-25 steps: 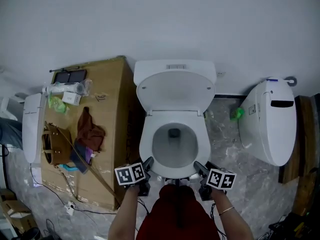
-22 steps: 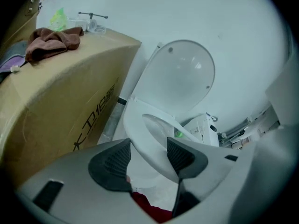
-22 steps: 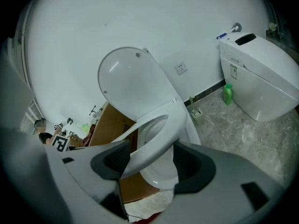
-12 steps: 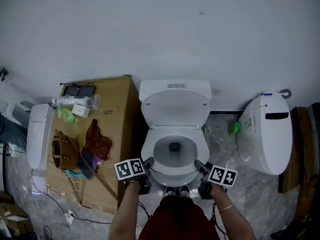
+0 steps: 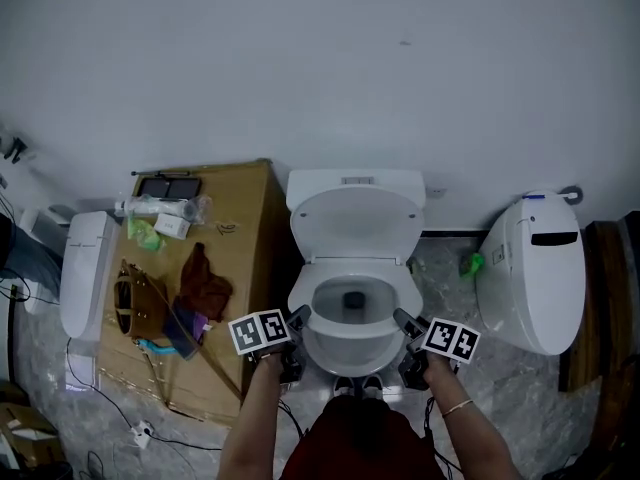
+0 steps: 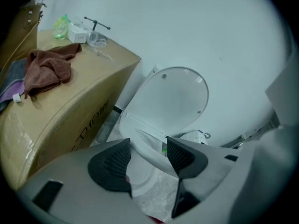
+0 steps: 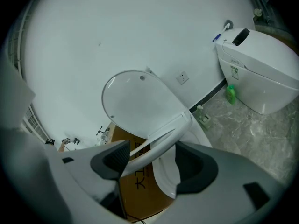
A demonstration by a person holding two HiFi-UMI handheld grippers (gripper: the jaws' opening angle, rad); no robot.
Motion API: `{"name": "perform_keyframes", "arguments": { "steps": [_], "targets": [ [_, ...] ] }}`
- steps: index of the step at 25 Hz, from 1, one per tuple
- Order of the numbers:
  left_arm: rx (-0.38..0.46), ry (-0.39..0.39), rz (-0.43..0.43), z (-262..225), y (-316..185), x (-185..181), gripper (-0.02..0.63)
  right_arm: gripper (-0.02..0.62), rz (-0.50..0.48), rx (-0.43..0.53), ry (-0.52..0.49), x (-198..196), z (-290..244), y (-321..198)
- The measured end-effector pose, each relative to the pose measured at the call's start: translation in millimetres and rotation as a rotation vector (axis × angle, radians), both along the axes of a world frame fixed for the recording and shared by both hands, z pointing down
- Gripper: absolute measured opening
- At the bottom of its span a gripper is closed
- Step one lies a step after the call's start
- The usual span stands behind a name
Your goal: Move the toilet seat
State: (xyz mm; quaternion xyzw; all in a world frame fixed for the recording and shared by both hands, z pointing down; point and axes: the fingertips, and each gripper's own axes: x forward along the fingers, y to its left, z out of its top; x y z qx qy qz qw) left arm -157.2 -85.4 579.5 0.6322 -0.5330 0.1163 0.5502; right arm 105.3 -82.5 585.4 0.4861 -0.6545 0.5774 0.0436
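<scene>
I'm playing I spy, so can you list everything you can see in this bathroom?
toilet: one, white, middle, against the wall
lid: one, white, standing up
toilet seat: one, white, at the bowl below the lid
second toilet: one, white, on the right
cardboard box: one, brown, left of the toilet
bag: one, brown, on the box
cloth: one, reddish-brown, on the box
bottle: one, green, on the floor between the toilets
left gripper: one, grey, open, at the bowl's front left
right gripper: one, grey, open, at the bowl's front right
</scene>
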Motion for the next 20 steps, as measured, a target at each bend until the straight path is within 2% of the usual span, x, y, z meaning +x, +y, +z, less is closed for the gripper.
{"name": "perform_keyframes", "arguments": {
  "steps": [13,20],
  "targets": [
    [0.232,-0.072,0.095,-55.8,-1.2,12.8,0.218,0.296,0.055,-0.009,-0.045,1.6,-20.9,-27.9],
    [0.276,-0.096,0.138,-65.8,3.9,21.6,0.194,0.302,0.066,-0.009,-0.060,2.4,-26.2,-37.6]
  ]
}}
